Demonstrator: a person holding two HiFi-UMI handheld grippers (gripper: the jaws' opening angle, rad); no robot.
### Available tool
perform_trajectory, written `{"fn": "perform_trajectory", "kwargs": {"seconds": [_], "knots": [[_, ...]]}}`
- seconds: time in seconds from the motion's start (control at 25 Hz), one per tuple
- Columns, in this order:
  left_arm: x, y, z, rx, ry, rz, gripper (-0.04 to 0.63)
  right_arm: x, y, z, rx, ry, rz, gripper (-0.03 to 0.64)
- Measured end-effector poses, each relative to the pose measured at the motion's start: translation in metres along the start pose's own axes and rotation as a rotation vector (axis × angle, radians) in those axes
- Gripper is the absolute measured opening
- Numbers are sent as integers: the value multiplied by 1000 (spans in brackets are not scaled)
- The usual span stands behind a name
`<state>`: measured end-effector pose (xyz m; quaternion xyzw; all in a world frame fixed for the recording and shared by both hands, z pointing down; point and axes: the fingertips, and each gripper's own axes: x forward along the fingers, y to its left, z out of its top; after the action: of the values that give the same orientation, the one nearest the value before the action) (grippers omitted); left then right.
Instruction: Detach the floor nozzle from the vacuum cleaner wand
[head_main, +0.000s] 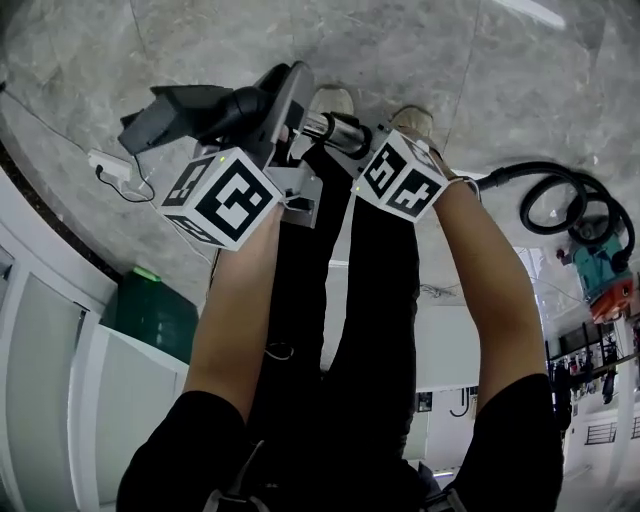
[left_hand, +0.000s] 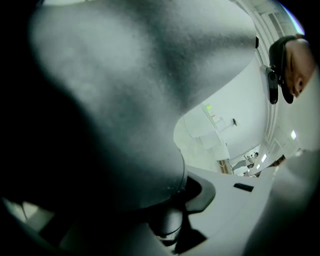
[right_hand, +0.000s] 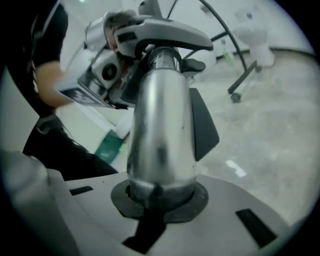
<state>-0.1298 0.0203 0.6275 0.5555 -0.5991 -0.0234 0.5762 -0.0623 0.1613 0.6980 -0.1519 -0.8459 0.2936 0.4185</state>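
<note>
Your left gripper (head_main: 283, 140) is clamped on the nozzle (head_main: 195, 110), which fills the space just ahead of its jaws. Your right gripper (head_main: 358, 140) grips the wand (right_hand: 160, 125), which runs straight out from it toward the nozzle.

Head view, light: we see bright, even light, with a pale streak of glare on the polished floor (head_main: 440, 60) at 1 o'clock.
Head view, distortion: straight lines bow toward the rim, most at 4 and 8 o'clock; the middle is crisp.
Left gripper view: dim; the floor nozzle (left_hand: 115, 85) is a grey, unfocused mass, falling to black from 7 to 11 o'clock; we find brightness only at 3 o'clock.
Right gripper view: well lit; the wand (right_hand: 161, 125) carries soft lengthwise highlights; the background is blurred, and the corners darken.
</note>
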Motion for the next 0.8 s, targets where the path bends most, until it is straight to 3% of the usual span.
{"fn": "perform_trajectory", "kwargs": {"seconds": [0.04,0.08,0.12,0.2,0.24,0.28,0.32,0.36,0.48,0.56,0.6,0.64,0.68,0.72,0.8], "knots": [[1,-2,-2,-2,11,-6,123,-2,10,-1,32,-2,89,54],[1,-5,-4,-13,15,-20,123,-3,9,-3,32,-1,71,54],[0,-6,-6,-31,13,-36,123,-4,-3,-5,-4,4,-55,52],[-3,-2,-13,-95,22,-44,139,-10,-44,-10,-131,28,-449,52],[-4,2,-17,-134,31,-37,143,-14,-61,-14,-190,46,-599,52],[-4,8,-21,-169,35,-23,146,-15,-69,-18,-228,62,-657,52],[-3,13,-23,-186,34,-3,147,-11,-68,-22,-237,69,-611,52],[-3,17,-22,-178,27,17,147,-4,-58,-24,-215,64,-486,52],[-3,16,-11,-92,-8,46,146,5,-2,-22,-28,29,48,52],[-1,13,-7,-90,-18,34,140,-6,43,-19,140,22,403,52],[-1,12,-7,-97,-19,26,140,-11,58,-16,198,14,507,52],[-2,11,-7,-99,-20,21,140,-12,63,-14,220,4,518,52],[-4,11,-6,-96,-21,21,136,-7,56,-13,205,-1,423,52],[-5,14,-2,-91,-27,30,133,1,38,-15,162,2,233,52],[-7,24,6,-108,-56,50,133,8,-17,-17,21,27,-290,52]]}}
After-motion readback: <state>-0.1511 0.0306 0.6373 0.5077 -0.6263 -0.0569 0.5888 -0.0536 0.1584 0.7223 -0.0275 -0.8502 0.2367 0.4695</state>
